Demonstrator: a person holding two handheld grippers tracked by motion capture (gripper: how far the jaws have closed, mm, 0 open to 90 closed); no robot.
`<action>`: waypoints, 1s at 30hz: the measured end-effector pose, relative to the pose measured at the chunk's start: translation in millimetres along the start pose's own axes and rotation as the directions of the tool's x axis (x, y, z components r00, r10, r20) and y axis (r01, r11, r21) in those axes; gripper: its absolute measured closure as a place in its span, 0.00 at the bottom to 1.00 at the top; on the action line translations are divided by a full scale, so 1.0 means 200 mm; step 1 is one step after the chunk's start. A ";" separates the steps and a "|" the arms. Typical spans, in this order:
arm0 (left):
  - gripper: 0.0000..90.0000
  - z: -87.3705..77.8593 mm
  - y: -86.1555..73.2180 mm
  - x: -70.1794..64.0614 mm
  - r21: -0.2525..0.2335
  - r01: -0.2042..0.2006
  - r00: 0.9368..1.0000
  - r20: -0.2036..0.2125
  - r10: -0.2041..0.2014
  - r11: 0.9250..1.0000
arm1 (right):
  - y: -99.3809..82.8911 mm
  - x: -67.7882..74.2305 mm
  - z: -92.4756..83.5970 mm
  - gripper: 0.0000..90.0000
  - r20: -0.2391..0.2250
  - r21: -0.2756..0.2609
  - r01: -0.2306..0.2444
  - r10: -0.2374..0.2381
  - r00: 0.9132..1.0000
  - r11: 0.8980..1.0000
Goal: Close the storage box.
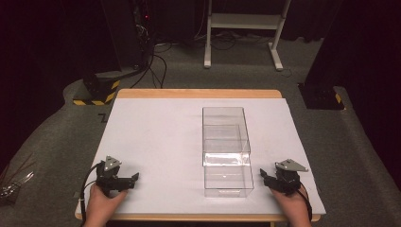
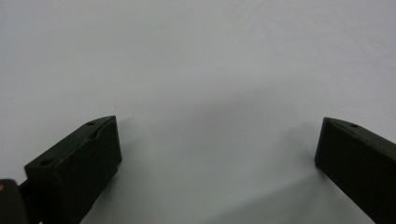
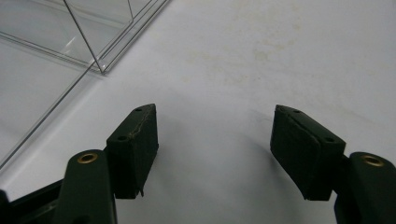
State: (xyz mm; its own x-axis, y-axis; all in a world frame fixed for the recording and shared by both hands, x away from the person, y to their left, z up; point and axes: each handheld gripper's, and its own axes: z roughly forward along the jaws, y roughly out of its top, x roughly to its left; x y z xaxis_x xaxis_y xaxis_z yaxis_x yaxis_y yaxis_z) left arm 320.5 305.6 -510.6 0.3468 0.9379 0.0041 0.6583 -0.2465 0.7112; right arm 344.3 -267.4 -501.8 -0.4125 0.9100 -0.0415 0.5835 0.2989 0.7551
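Clear box (image 1: 226, 142): right of the worktop's (image 1: 156, 132) middle, reaching toward its near edge.
Left gripper (image 1: 136, 178): near-left corner, fingers spread, empty.
Right gripper (image 1: 263, 175): near edge beside the box, fingers spread, empty.
Advice: I should meet the slick plastic wall squarely and close gently.

Left hand (image 1: 101, 203): comes in over the near edge of the table (image 1: 156, 127), close to its near left corner, wrapped around the rear of its tool.
Left gripper (image 1: 135, 178): lies low over the table, pointing to the right along the near edge; its own view shows the two black jaws set wide apart, nothing between them.
Right hand (image 1: 293, 205): comes in over the near edge by the near right corner, gripping its tool from behind.
Right gripper (image 1: 263, 176): points left and a little away from the person; in its own view a clear gap separates the pads (image 3: 137, 140), nothing between them.
Cables: one trails back from each gripper past the wrist.
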 end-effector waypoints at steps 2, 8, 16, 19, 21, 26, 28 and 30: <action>0.01 0.00 0.00 0.00 0.000 0.000 1.000 0.000 0.000 1.000 | 0.00 0.00 0.00 0.36 -0.002 0.000 -0.003 0.003 1.000 1.000; 0.01 0.00 0.00 0.00 0.001 -0.001 1.000 -0.001 0.001 1.000 | 0.00 -0.01 0.00 0.36 -0.010 -0.007 -0.021 0.021 1.000 1.000; 0.01 0.00 0.00 0.00 -0.001 -0.002 1.000 -0.002 0.002 1.000 | 0.00 -0.01 -0.01 0.36 -0.001 -0.015 -0.028 0.028 1.000 1.000; 0.01 0.00 0.00 0.00 -0.001 -0.002 1.000 -0.002 0.002 1.000 | -0.01 -0.01 -0.01 0.36 -0.005 -0.022 -0.024 0.024 1.000 0.999; 0.01 0.00 0.00 0.00 -0.001 -0.002 1.000 -0.002 0.002 1.000 | -0.01 -0.01 -0.01 0.36 -0.006 -0.029 -0.016 0.016 1.000 0.999; 0.01 0.00 0.00 0.00 -0.001 -0.002 1.000 -0.002 0.002 1.000 | -0.01 -0.01 -0.02 0.36 -0.013 -0.037 -0.003 0.002 1.000 0.999; 0.01 0.00 0.00 0.00 -0.001 -0.003 1.000 -0.002 0.003 1.000 | -0.01 -0.01 -0.02 0.36 -0.019 -0.045 -0.019 0.018 1.000 0.999; 0.01 0.00 0.00 0.00 -0.001 -0.003 1.000 -0.003 0.003 1.000 | -0.01 -0.02 -0.03 0.36 -0.025 -0.050 -0.028 0.027 0.999 0.998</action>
State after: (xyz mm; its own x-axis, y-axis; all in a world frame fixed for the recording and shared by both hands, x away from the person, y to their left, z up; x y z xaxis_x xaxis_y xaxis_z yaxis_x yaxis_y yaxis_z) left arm 320.2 305.3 -510.8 0.3468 0.9379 0.0080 0.6565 -0.2488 0.7121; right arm 341.0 -272.3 -499.8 -0.4138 0.9104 -0.0052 0.5593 0.2587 0.7876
